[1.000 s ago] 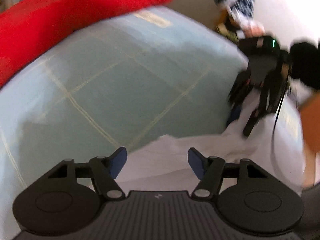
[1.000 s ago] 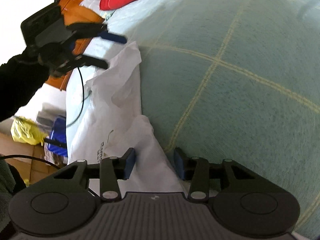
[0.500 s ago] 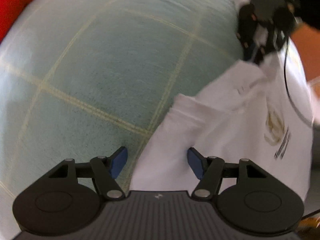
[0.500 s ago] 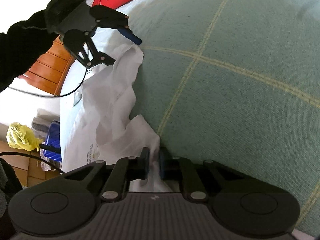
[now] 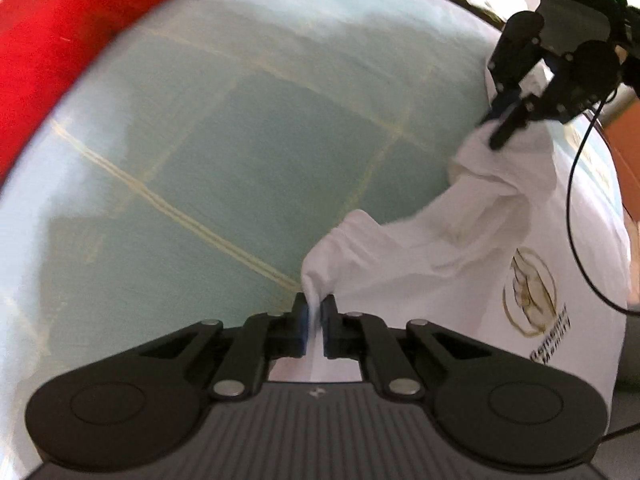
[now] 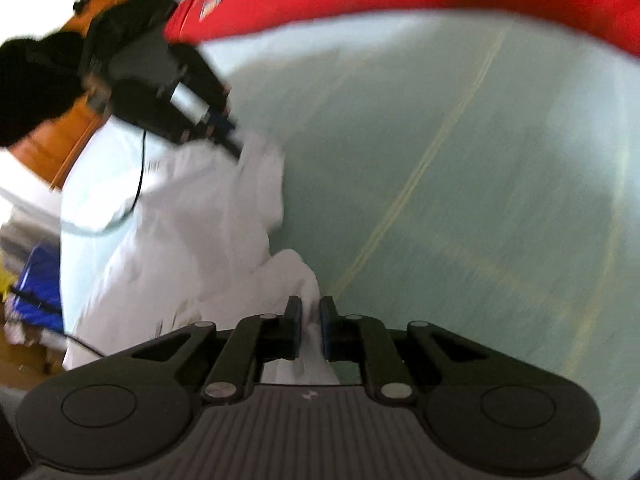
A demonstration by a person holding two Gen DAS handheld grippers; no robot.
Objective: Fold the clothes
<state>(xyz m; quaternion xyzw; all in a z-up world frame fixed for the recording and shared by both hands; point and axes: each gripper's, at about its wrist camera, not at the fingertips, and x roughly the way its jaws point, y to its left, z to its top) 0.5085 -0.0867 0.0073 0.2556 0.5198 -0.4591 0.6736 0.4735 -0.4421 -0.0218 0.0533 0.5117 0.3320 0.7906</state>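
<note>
Comparing this moment with the views a second before, both grippers had gone from spread to pinched: the left gripper then stood with its blue fingers wide over the shirt edge, and was now clamped on a bunched corner of that cloth; the right gripper, half spread then, was likewise pinched on a fold of the shirt, having closed first. Each gripper's hold also showed in the other's camera, with white cloth rising in a peak to the fingertips, so the edge appeared lifted clear of the bed. In my judgement the grasp stage was complete and the fold itself had begun; carrying the held edge across the body of the shirt remained. The shirt was thin, soft white fabric, creased and draped, with a round gold emblem and dark lettering on its front; it lay along one side of the bed, partly raised between the two grips. The bed cover was a matt pale green weave crossed by yellow lines. A red quilt lay bulky at the far edge. Motion blur limited finer detail.
</note>
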